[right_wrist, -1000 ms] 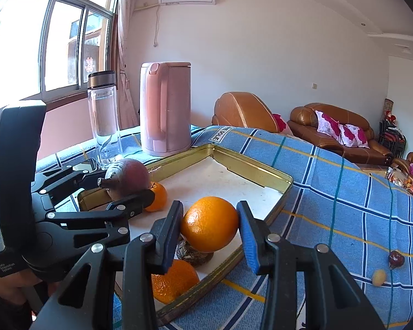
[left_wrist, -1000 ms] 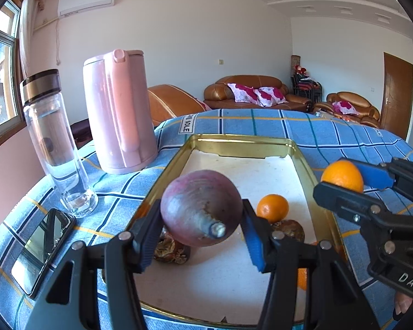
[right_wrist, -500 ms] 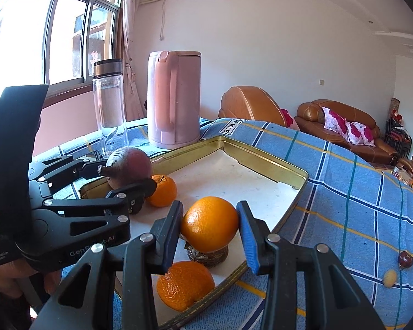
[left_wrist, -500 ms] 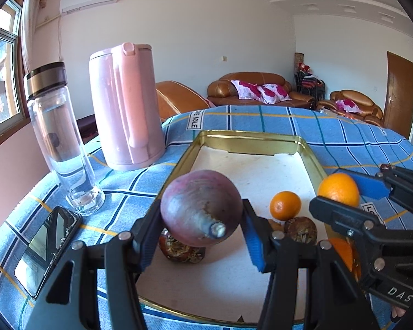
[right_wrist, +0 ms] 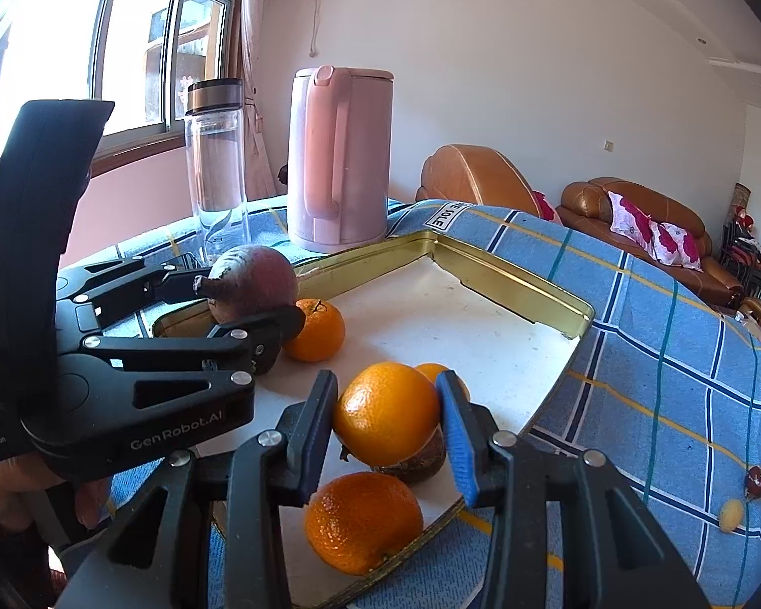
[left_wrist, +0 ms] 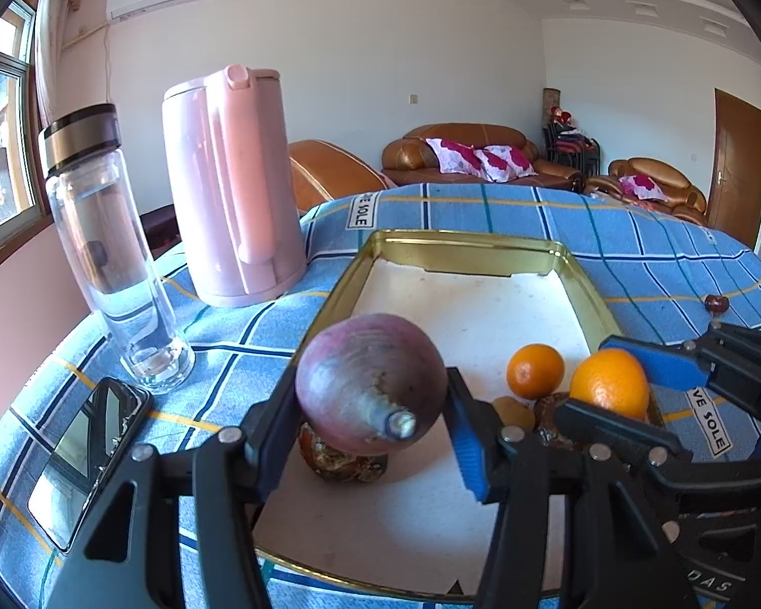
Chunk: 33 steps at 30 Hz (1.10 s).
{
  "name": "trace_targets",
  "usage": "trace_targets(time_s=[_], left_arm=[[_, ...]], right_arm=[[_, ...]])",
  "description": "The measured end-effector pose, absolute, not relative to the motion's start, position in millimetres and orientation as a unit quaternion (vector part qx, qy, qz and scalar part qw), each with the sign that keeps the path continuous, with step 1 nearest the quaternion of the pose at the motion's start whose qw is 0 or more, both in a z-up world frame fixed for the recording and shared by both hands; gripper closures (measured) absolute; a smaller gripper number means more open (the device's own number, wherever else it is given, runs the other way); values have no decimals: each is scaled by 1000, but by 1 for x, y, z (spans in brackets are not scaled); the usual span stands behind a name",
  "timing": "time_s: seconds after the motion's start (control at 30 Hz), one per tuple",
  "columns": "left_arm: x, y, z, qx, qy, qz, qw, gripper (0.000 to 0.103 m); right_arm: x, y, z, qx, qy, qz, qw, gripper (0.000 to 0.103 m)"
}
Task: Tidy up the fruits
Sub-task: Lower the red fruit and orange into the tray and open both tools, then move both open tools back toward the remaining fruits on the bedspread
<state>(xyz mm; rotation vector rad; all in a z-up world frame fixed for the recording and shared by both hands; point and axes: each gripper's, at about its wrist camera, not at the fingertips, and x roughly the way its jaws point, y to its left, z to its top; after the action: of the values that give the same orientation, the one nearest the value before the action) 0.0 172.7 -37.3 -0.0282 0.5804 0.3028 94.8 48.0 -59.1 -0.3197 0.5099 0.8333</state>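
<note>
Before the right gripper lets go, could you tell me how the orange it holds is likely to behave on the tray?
The orange looks round and smooth, so it would probably roll on the flat tray. The raised rim should likely stop it. Its rind seems firm between the right gripper.

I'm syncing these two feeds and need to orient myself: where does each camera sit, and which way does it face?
Left wrist: sits behind the left tool, facing over the gold tray toward the sofas; its fingers clamp a purple round fruit; the right tool enters at right.
Right wrist: sits behind the right tool, facing the tray's far corner and the window; it clamps an orange; the left tool and a hand show at left.
Shared: tray, pink kettle, glass bottle, both held fruits.
</note>
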Motion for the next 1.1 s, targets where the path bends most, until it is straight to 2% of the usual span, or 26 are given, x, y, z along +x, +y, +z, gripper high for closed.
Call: trace_targets(time_s=[0.5, 0.53, 0.6, 0.73, 0.9, 1.1], left_arm=[[-3, 175, -38, -13, 286, 156, 946, 45], [-3, 174, -38, -10, 286, 157, 945, 43], [-5, 173, -36, -8, 285, 166, 944, 33], [-12, 169, -20, -15, 266, 163, 950, 29], [-16, 152, 12, -30, 227, 141, 963, 9], [7, 103, 38, -30, 215, 81, 973, 5]], right_arm=[[94, 55, -64, -162, 257, 407, 861, 60], [94, 55, -65, -163, 258, 407, 861, 58], [93, 55, -65, -167, 258, 404, 862, 49], [90, 43, -53, -174, 250, 384, 872, 47], [98, -2, -24, -160, 239, 345, 893, 40], [135, -80, -9, -142, 250, 248, 925, 37]])
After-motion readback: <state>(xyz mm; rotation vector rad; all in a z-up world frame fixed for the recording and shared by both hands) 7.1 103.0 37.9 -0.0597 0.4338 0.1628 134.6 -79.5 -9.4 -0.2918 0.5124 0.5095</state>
